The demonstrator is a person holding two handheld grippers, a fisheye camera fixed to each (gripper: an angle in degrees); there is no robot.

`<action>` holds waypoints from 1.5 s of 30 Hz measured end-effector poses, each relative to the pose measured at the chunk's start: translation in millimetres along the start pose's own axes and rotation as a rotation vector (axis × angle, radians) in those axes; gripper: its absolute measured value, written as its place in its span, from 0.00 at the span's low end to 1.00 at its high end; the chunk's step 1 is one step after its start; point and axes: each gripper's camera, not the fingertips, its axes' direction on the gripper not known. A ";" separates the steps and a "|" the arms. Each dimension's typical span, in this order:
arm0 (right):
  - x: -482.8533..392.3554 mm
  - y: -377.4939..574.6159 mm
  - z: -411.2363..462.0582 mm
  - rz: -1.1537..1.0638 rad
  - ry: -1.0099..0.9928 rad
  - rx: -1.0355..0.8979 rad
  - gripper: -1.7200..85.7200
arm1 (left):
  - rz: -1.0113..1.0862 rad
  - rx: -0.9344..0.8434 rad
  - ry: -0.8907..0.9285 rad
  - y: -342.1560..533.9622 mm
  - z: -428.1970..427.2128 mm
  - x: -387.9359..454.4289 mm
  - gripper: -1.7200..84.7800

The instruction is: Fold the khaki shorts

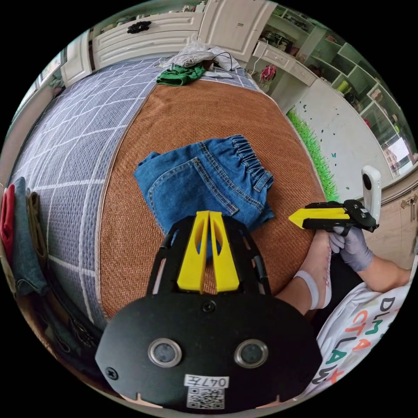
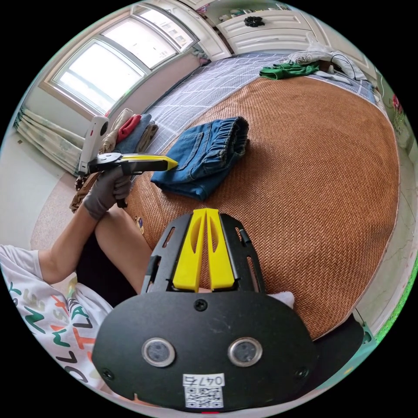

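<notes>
- Left gripper [image 1: 209, 213]: yellow fingers [image 1: 194, 252] pressed together, nothing between them. The tips hang over the near edge of a folded pair of blue denim shorts [image 1: 204, 178]; whether they touch the cloth I cannot tell.
- Right gripper [image 2: 206, 210]: fingers [image 2: 190, 254] also together and empty, held above bare mat, apart from the denim.
- Each gripper is seen from the side in the other's view, in a gloved hand [image 1: 352, 246], with a white camera [image 1: 371, 189] mounted at its rear.
- Denim shorts: folded into a compact stack, elastic waistband turned toward the far side of the bed, lying on the brown woven mat [image 1: 196, 113] near its front edge.
- The mat covers part of the bed; grey checked bedding [image 1: 74, 143] is exposed beside it.
- Khaki shorts: not identified with certainty. A stack of folded clothes [image 2: 130, 128] sits at the bed edge by the window [image 2: 117, 56] side, with red, blue and tan pieces; one tan piece may be the khaki item, unconfirmed.
- Far end of bed: green garment [image 1: 180, 75] crumpled beside a pale heap of cloth [image 1: 193, 54] and a dark cable.
- Containers: open wall shelves [image 1: 348, 74] hold small items, too small to identify. White drawers [image 1: 143, 37] behind the bed are closed.
- The person sits at the mat's edge, knee raised, in a white printed shirt [image 1: 361, 331].
</notes>
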 end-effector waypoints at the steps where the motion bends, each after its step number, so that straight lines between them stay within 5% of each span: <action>1: -1.5 -1.6 1.4 0.001 -0.001 -0.006 0.01 | -0.004 -0.002 0.005 -1.1 1.6 0.7 0.01; 45: -40.9 -18.7 15.2 0.008 -0.001 -0.064 0.01 | 0.062 -0.004 -0.101 -7.0 19.2 92.5 0.01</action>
